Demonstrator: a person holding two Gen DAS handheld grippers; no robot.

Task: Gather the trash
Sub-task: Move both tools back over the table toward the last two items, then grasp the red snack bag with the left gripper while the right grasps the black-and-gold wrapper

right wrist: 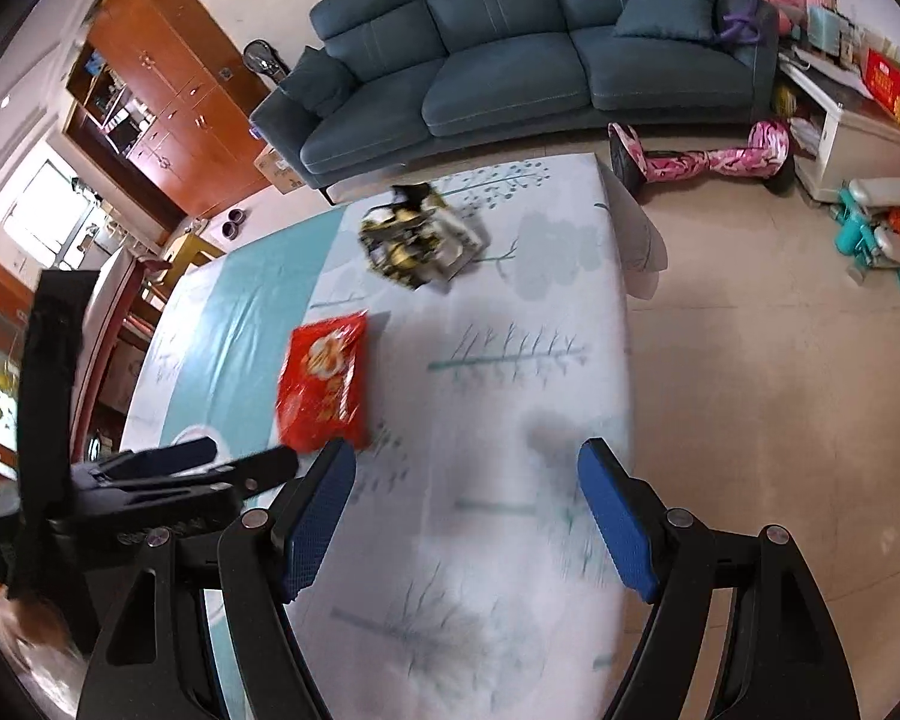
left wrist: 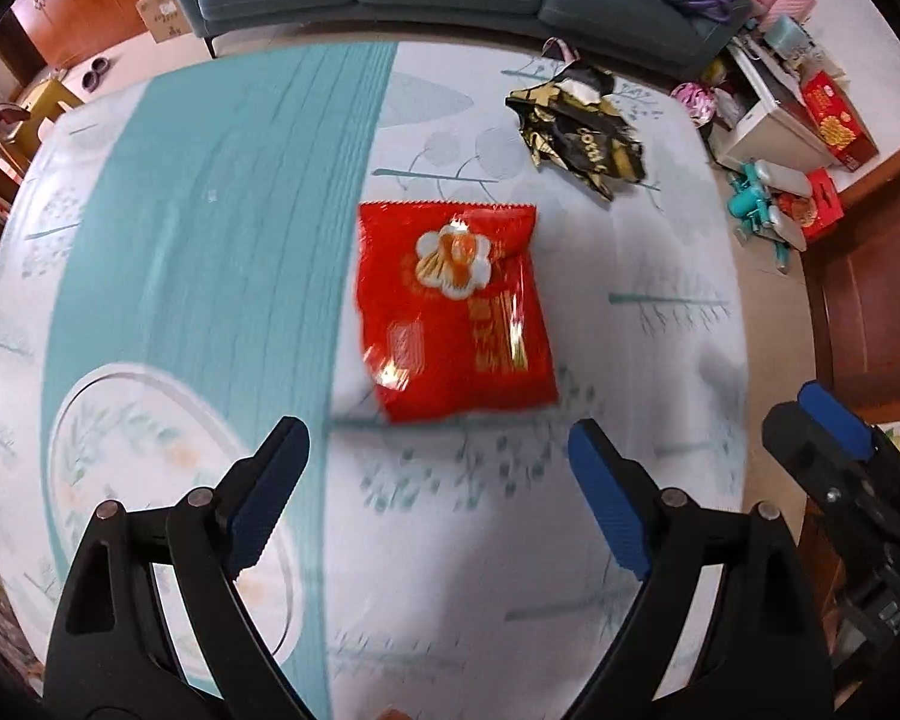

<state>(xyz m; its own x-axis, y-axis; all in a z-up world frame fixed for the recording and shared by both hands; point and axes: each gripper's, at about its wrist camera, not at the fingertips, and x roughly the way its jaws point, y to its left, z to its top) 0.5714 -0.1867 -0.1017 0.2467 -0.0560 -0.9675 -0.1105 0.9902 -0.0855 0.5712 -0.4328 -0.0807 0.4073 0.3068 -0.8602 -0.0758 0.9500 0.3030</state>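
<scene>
left gripper [left wrist: 438, 468] above the table, jaws wide apart, nothing between them, pointing down at the cloth. red snack packet [left wrist: 453, 306] lying flat just ahead of the fingertips, not touched, near the middle of the tablecloth [left wrist: 210, 240], beside the broad teal stripe. right gripper [right wrist: 468, 480] also apart and empty, hanging over the near right part of the table, close to its edge. crumpled black and gold wrapper [left wrist: 576, 132] further away, toward the far side, well apart from the red packet. behind the table a dark teal sofa [right wrist: 510, 48]. on the floor at the right a pink hoverboard [right wrist: 702, 156]. both views a little blurred.
</scene>
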